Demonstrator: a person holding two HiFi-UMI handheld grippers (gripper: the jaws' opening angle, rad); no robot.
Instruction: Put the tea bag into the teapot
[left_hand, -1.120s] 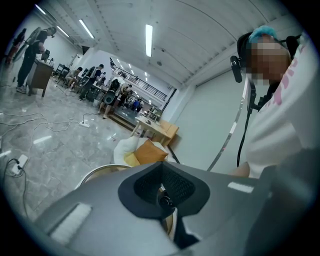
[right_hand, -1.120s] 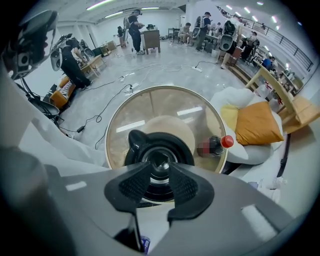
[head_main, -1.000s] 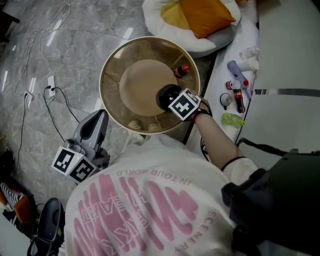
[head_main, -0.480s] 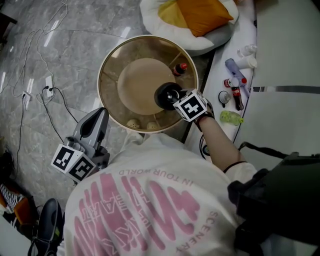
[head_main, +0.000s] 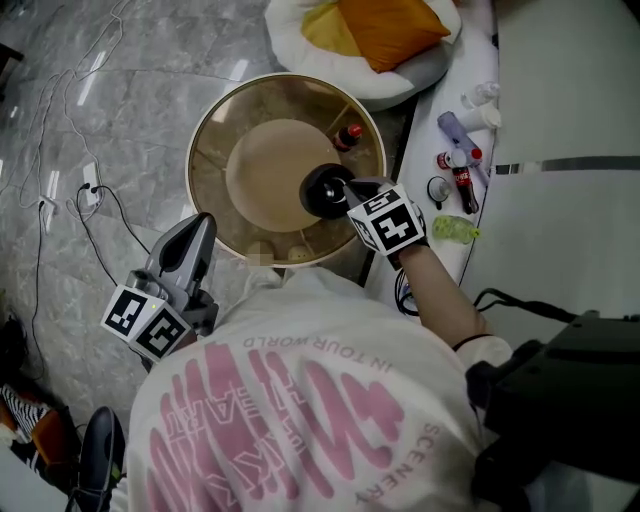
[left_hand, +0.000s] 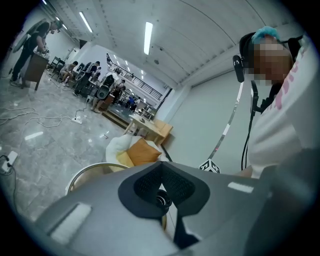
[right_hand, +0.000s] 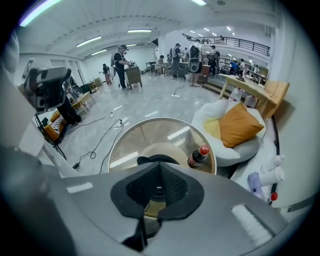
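The round glass tabletop (head_main: 212, 150) fills the middle of the head view, and the whole scene has slid a little left and down in the picture over the last second as the head moved. The left gripper (head_main: 197, 238) stays low at the person's left side, off the tabletop and over the floor. Its jaws are pressed together with nothing between them.

The right gripper (right_hand: 159, 171) reaches over the near right part of the tabletop, its tip just at the teapot (head_main: 322, 190). Its marker cube (head_main: 388, 222) now looks bigger and sits farther from the teapot, toward the person. I read that as the gripper coming up and back a little, not going down.

The dark teapot stands where it was, close to a cola bottle (head_main: 347, 136) behind it.

The right gripper's jaws are closed. A small tan scrap shows in the slit below the pads, with the dark pot beyond it. I take that scrap for the tea bag (right_hand: 151, 207), though it is too small to be sure.

If so, the bag is pinched above the pot and not yet released, so the drop remains to be done.
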